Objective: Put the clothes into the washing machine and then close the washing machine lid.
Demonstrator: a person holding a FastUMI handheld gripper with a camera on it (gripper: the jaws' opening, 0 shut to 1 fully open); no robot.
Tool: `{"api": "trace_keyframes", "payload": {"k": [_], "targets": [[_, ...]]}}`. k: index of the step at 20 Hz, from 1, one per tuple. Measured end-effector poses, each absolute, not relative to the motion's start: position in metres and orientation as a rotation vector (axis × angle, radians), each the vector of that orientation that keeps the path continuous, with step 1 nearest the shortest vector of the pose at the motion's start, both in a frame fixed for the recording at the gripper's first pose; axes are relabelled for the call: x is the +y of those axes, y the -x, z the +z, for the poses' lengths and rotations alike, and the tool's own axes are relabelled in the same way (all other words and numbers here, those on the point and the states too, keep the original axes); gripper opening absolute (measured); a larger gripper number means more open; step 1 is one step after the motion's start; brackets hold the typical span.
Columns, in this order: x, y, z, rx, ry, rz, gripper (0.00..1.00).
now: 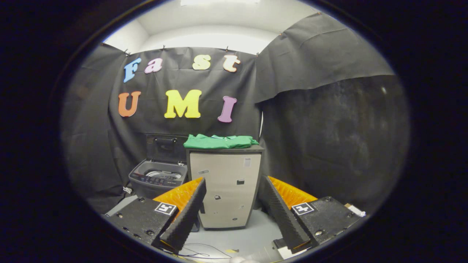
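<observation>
Nearest the camera, the gripper (231, 190) has its two fingers spread wide apart with nothing held between them; thin cables (204, 252) trail over the pale floor (234, 239) just below the fingers; beyond the fingertips, framed in the gap between them, stands a light-coloured cabinet (228, 190) with a dark top; a folded green garment (219, 141) lies on that top, well apart from the gripper; just beside the cabinet, on its left and set slightly further back, sits a top-loading washing machine (158, 179) with its lid (165, 148) raised upright and the drum opening exposed; behind everything hangs the booth's black cloth wall (329, 128).
</observation>
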State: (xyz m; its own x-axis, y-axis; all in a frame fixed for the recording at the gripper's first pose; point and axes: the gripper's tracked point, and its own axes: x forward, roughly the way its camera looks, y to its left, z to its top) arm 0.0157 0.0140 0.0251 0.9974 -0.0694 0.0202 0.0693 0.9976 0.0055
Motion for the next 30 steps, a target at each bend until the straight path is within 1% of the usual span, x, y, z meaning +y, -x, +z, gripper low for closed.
{"api": "trace_keyframes", "payload": {"k": [6,11,16,23,30], "targets": [[0.029,-0.045,0.06,-0.022,0.012,-0.091,1.0],[0.024,-0.105,0.099,0.001,-0.024,-0.099,1.0],[0.01,-0.211,0.126,0.055,-0.01,-0.073,1.0],[0.021,-0.376,0.163,0.144,-0.021,0.032,1.0],[0.034,-0.485,0.163,0.253,-0.016,0.097,1.0]]}}
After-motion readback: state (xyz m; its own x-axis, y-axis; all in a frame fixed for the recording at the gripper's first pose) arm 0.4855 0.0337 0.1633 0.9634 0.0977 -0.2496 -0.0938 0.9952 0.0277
